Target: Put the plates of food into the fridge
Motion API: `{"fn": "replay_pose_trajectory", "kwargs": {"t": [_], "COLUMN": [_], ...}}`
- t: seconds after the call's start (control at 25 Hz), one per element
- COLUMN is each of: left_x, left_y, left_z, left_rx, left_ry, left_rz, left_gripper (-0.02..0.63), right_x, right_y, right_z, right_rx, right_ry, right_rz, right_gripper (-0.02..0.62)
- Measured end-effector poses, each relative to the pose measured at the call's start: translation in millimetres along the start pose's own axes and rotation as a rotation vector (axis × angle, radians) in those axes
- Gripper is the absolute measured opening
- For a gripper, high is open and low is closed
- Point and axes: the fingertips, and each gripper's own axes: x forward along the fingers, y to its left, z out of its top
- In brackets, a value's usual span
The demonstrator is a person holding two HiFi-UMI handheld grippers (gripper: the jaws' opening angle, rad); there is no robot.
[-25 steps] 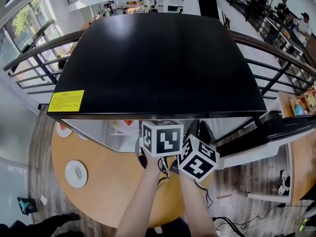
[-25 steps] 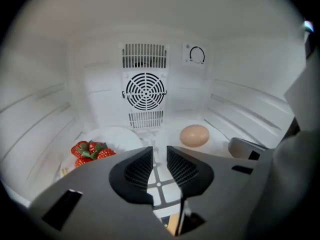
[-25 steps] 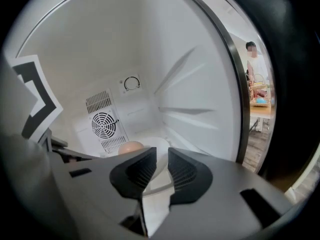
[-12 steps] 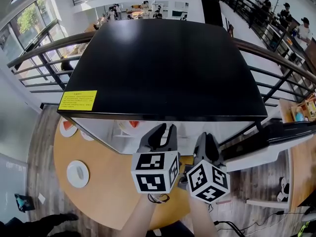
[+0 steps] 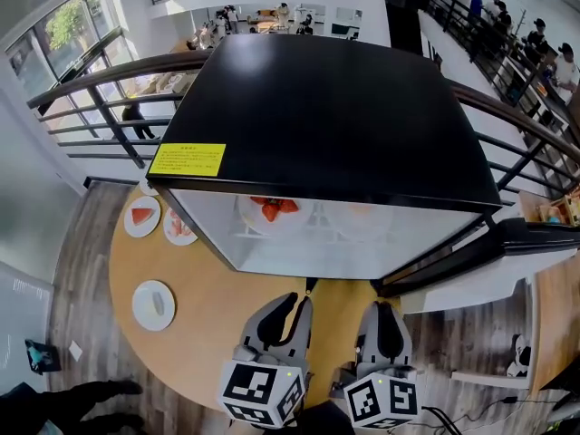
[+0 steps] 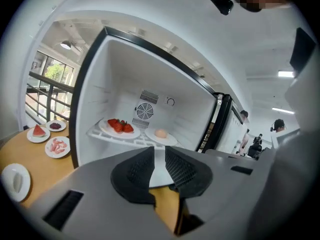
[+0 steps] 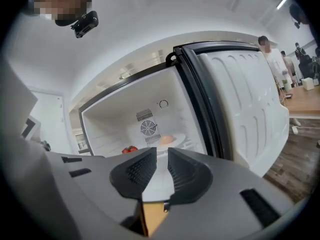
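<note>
The black-topped fridge (image 5: pixel 326 116) stands open on the round wooden table (image 5: pixel 217 306). On its white shelf sit a plate of strawberries (image 5: pixel 270 210) (image 6: pixel 119 126) (image 7: pixel 130 148) and a plate with a pale round food (image 6: pixel 161 134) (image 7: pixel 168 140). Left of the fridge are plates of watermelon (image 5: pixel 142 216) (image 6: pixel 38 132), pink meat (image 5: pixel 178 227) (image 6: pixel 58 145) and a pale piece (image 5: pixel 153 304) (image 6: pixel 15 180). My left gripper (image 5: pixel 288 304) (image 6: pixel 159 151) and right gripper (image 5: pixel 382 314) (image 7: pixel 161 154) hover side by side in front of the opening, both shut and holding nothing.
The fridge door (image 5: pixel 480 252) (image 7: pixel 240 109) swings out to the right. A small plate of dark food (image 6: pixel 55 126) lies behind the watermelon. Black railings (image 5: pixel 82 107) run behind the fridge. A person's shoe (image 5: pixel 100 397) shows at the bottom left.
Both grippers have drawn back from the fridge opening toward me. The head view has tilted, so the shelf with its two plates now shows.
</note>
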Motion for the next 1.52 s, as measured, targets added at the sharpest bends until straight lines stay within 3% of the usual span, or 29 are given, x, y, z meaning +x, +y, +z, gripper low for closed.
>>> {"fn": "replay_pose_trajectory", "kwargs": {"t": [0.16,0.28,0.48,0.8,1.12,1.36,1.52], "left_x": [-31,-48,-75,-118,-170,-228,-265], "left_y": [6,10,19,37,86,165,221], "left_z": [-19,-21,-16,0,-2,-32,-50], "left_rx": [-0.041,-0.020,0.003,-0.014,-0.060,-0.162,-0.336], "left_ry": [0.006,-0.002,-0.023,-0.090,-0.123,-0.079,-0.078], "left_rz": [0.010,0.021,0.050,0.088,0.201,0.387,0.481], "left_gripper": [0.060,0.046,0.008,0.008,0.008,0.008,0.008], "right_x": [-19,-28,-45,-66,-69,-61,-51], "right_y": [15,31,50,82,127,171,189], "right_z": [-25,-30,-29,-34,-49,-82,-102], "right_rx": [0.011,-0.003,-0.010,-0.022,-0.015,0.042,0.062], "right_ry": [0.046,0.049,0.028,0.015,0.035,0.118,0.168], "right_rz": [0.020,0.039,0.045,0.076,0.164,0.265,0.291], "right_gripper": [0.075,0.075,0.075,0.075,0.075,0.075,0.075]}}
